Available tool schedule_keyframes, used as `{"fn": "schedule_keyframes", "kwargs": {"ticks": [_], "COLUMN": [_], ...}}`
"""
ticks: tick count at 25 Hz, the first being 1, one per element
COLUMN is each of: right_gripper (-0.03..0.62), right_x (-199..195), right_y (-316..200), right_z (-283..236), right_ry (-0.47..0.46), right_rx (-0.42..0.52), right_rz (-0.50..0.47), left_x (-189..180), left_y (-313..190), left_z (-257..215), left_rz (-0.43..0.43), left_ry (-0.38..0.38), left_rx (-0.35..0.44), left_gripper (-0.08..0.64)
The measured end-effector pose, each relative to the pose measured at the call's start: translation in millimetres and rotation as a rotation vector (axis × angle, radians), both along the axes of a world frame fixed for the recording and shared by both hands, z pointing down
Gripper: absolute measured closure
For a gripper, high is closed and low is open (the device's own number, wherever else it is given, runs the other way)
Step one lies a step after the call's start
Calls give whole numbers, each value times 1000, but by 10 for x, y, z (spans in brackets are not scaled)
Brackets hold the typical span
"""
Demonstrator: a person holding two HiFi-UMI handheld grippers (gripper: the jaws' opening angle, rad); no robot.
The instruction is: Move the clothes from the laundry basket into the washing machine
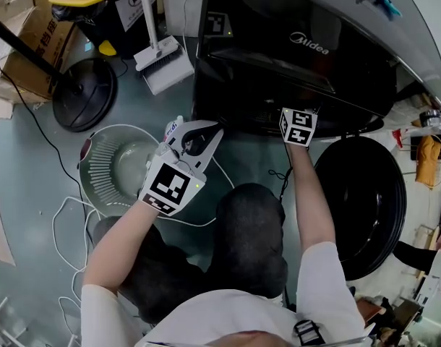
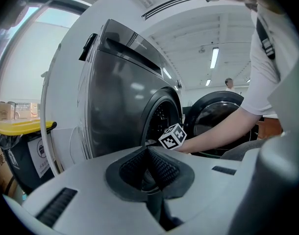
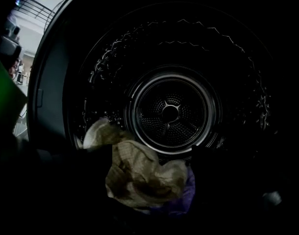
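- Laundry basket (image 1: 108,161): on floor, before washing machine (image 1: 293,56), toward its left.
- Machine door (image 1: 365,201): swung open, at right.
- Clothes (image 3: 139,175): inside drum (image 3: 171,111), front bottom.
- Bin (image 1: 90,2): beyond basket.

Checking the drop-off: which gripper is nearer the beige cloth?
Right. The right gripper reaches into the drum, facing the beige cloth; the left gripper hangs outside, by the laundry basket.

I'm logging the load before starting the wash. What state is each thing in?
Washing machine door: open.
Drum: holds a beige cloth and a purple item.
Laundry basket: looks empty.
Left gripper: shut, nothing in it.
Right gripper: open, inside the drum, over the beige cloth.
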State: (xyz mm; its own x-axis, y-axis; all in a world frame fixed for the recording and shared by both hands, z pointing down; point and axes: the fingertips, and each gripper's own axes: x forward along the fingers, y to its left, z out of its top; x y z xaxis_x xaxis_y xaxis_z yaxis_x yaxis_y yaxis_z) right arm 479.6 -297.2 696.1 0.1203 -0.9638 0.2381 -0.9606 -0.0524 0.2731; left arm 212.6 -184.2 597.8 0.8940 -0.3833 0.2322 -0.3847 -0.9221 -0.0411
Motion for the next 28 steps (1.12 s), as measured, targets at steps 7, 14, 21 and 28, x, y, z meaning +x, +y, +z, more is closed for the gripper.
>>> {"fn": "schedule_keyframes", "kwargs": {"ticks": [7, 14, 21, 28], "right_gripper": [89, 89, 89, 91], "right_x": [-59, -101, -89, -96], "right_y": [181, 228, 250, 285], "right_z": [17, -34, -76, -36], "right_ry": [-1, 6, 13, 12], "right_rx": [2, 2, 8, 1], "right_rz": [-5, -5, 2, 12], "left_x": [12, 63, 64, 16], "left_y": [37, 65, 61, 45], "left_z": [-8, -5, 0, 16], "left_rz": [11, 35, 41, 35], "left_ry": [11, 10, 2, 0], "left_rx": [-8, -3, 7, 7], "left_gripper": [554, 554, 554, 554]}}
